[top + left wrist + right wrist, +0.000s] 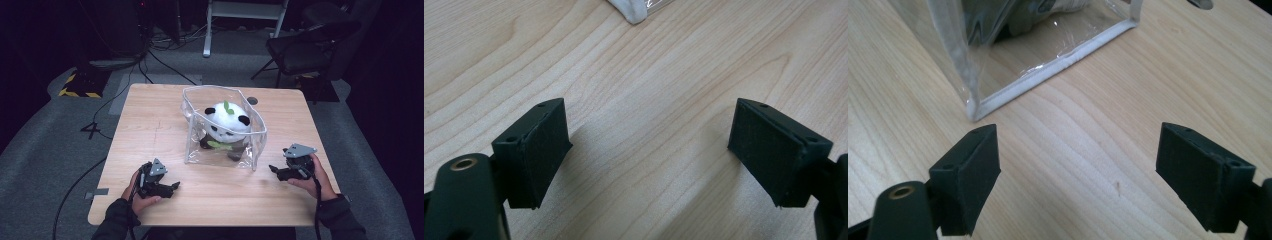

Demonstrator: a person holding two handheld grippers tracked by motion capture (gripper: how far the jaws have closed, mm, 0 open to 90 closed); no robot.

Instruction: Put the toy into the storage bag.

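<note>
A clear plastic bag [252, 131] with white trim stands open-topped in the middle of the wooden table [150, 125]. Inside it sits a white and black panda plush [227, 122] with a green leaf on its head. My left gripper [175, 186] rests low on the table near the front left, jaws apart with bare wood between them [649, 150]; a white corner of the bag [634, 12] lies ahead. My right gripper [273, 169] is at the front right, open, close to the bag's near corner [975, 110], nothing between its pads [973, 175].
A dark folding chair [305, 45] and a white frame leg [207, 30] stand beyond the table's far edge. Cables [165, 65] run over the grey floor. A small round hole [252, 100] sits in the tabletop behind the bag. Yellow-black tape [77, 92] marks the floor at left.
</note>
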